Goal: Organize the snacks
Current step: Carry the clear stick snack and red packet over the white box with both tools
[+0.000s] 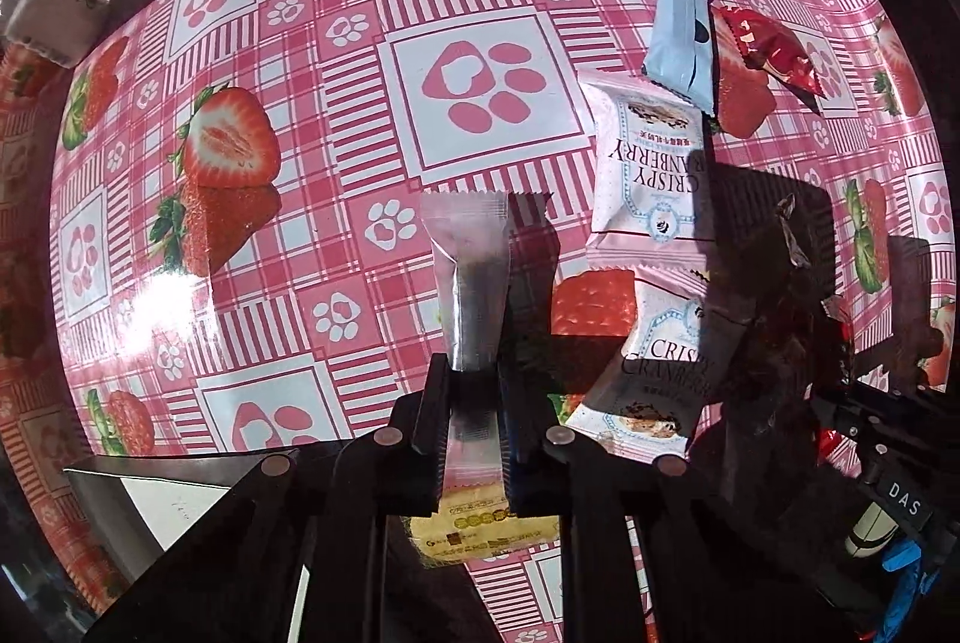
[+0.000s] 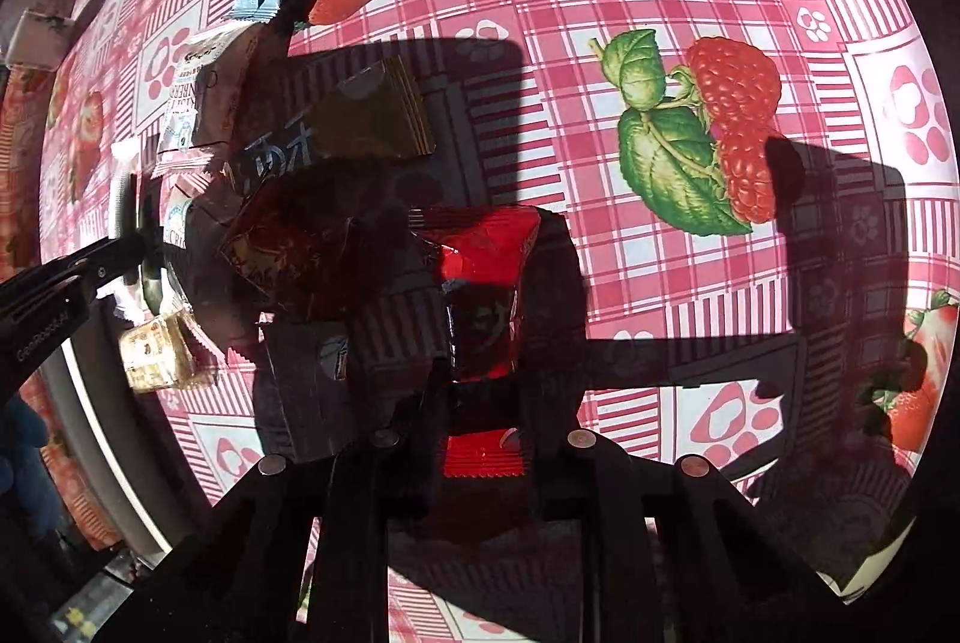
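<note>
on a strawberry-print tablecloth (image 1: pixel 252 283) in hard sunlight, the left gripper (image 1: pixel 474 385) points straight down with its jaws clamped on a silver snack packet (image 1: pixel 471 277), pinching the wrapper low so its crimped end stands free above the cloth. a yellow packet (image 1: pixel 480 529) shows just under the fingers. to the right lie two pink crispy cranberry packets (image 1: pixel 648 175), one overlapping the other, with a pale blue packet (image 1: pixel 681 36) and a small red packet (image 1: pixel 768 42) at the far side, touching or nearly so. further right, the right gripper (image 2: pixel 474 391) is closed on a bright red packet (image 2: pixel 486 295), held over a shaded heap that includes a gold packet (image 2: pixel 372 114) and a dark red packet (image 2: pixel 288 241). both grips look secure but sit on thin wrapper, so the step in hand, carrying each snack to its group, likely goes best with a steady lift clear of the loose packets, no twisting, and a release only once the wrapper rests flat. no tray or sorting bin is visible, so the destination cannot be told.
</note>
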Available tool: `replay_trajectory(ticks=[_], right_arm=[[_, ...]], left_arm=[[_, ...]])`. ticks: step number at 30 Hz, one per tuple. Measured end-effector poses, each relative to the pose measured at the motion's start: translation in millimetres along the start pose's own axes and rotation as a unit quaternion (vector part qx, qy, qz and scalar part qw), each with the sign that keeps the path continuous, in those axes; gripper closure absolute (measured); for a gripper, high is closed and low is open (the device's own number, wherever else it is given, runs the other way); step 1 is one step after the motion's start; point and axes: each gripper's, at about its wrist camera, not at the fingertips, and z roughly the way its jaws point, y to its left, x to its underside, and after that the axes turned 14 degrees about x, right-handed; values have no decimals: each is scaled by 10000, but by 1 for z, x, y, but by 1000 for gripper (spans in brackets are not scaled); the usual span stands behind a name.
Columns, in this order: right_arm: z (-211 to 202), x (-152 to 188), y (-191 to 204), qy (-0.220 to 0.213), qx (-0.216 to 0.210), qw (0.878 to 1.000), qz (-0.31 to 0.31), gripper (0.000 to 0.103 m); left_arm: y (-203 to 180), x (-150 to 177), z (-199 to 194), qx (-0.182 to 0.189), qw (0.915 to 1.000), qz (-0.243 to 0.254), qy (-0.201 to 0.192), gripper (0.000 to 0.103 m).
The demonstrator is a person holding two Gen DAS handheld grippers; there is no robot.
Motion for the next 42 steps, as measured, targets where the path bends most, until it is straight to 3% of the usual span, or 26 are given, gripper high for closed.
replay_trajectory(ticks=[13, 16, 22, 42], right_arm=[[-48, 34, -36, -295, -745, 9967, 127, 81], [-55, 43, -38, -340, -816, 9960, 102, 81], [-62, 46, -27, -454, -932, 9946, 44, 81], [-94, 43, 69, -683, -939, 9877, -1047, 81]], left_arm=[[-45, 71, -57, 250, 9979, 442, -392, 87], [-8, 91, -66, 291, 9973, 506, -456, 87], [13, 124, -91, 290, 9968, 449, -590, 87], [76, 166, -118, 245, 9941, -380, -987, 87]])
